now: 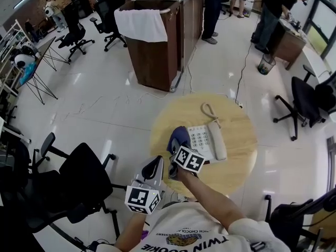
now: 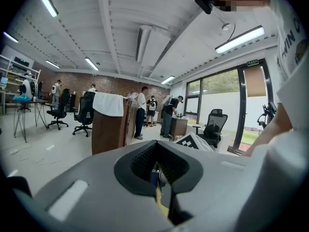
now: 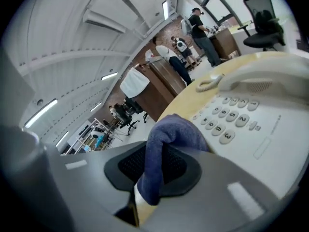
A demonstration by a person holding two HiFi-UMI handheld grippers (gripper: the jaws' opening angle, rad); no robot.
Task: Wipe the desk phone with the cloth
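A white desk phone (image 1: pixel 202 140) lies on the round wooden table (image 1: pixel 236 156), its handset (image 1: pixel 217 139) in the cradle and the coiled cord (image 1: pixel 208 109) trailing behind. My right gripper (image 1: pixel 175 151) is shut on a blue cloth (image 1: pixel 178 137), which rests against the phone's left edge. In the right gripper view the cloth (image 3: pixel 166 139) bulges out of the right gripper (image 3: pixel 154 166) just beside the keypad (image 3: pixel 227 120). My left gripper (image 1: pixel 153 168) hangs off the table's near-left edge, apart from the phone. In its own view the left gripper (image 2: pixel 157 153) is shut with nothing in it.
A black office chair (image 1: pixel 86 177) stands close at my left. Beyond the table is a brown wooden counter (image 1: pixel 157 56) with a white towel (image 1: pixel 140 25) draped over it. More chairs (image 1: pixel 304 101), a bin (image 1: pixel 266 63) and several people stand further off.
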